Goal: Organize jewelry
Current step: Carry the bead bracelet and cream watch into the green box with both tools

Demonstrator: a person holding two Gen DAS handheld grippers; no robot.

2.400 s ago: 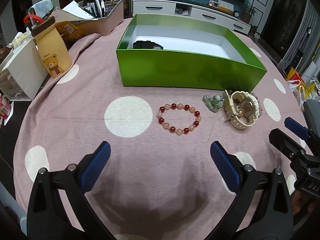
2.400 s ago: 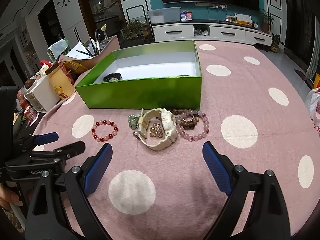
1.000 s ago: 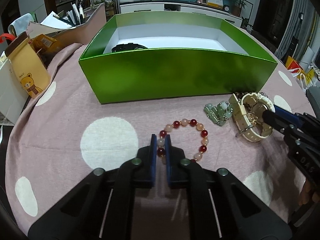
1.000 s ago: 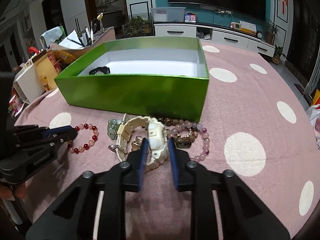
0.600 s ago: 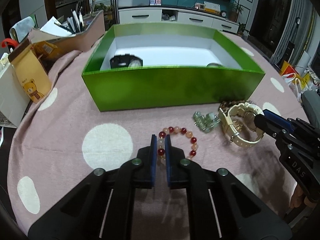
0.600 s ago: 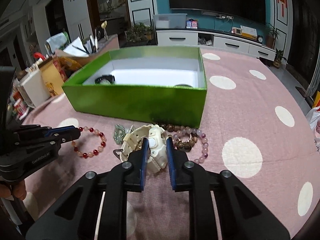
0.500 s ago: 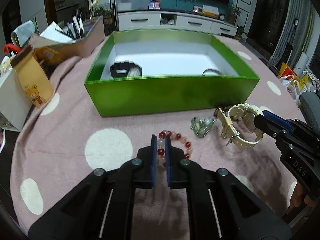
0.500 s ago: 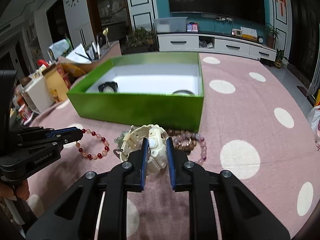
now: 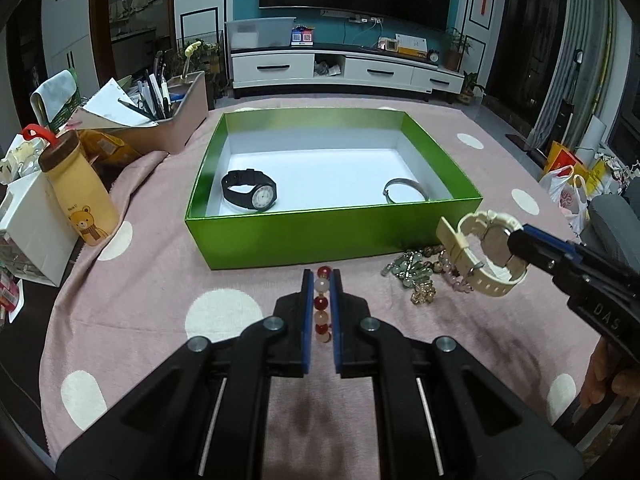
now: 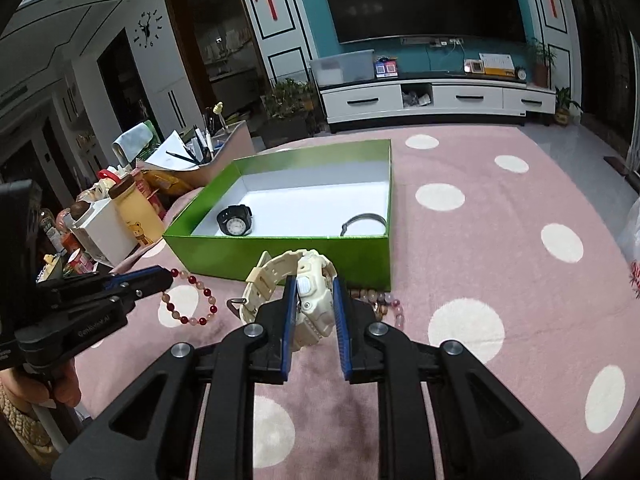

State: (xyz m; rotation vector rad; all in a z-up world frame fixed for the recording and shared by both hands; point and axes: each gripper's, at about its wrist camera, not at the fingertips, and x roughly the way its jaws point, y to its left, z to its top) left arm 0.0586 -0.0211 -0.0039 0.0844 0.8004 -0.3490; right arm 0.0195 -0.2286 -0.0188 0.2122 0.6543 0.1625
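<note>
From my left wrist camera most of the red and peach bead bracelet (image 9: pixel 322 305) hides between the blue pads, so I see only a column of beads edge-on; the right wrist view shows the full loop hanging from the left gripper (image 9: pixel 320 280) above the pink polka-dot tablecloth (image 9: pixel 160 272). The left jaws pinch that bracelet. My right gripper (image 10: pixel 314 292) has its jaws clamped on the case of a cream digital watch (image 10: pixel 308 300), strap curling forward and up (the dial is turned sideways, so I can't read it), held just in front of the green box (image 9: pixel 328 236). Inside the box, on its white floor, lie a black wristwatch (image 9: pixel 250 194) with a white dial and a thin metal bangle (image 9: pixel 405 191), well apart. The leftover pile by the box's near right corner is hard to sort: green jade beads (image 9: pixel 406 269), brown and purple bead strings (image 10: pixel 384 300), something gold.
</note>
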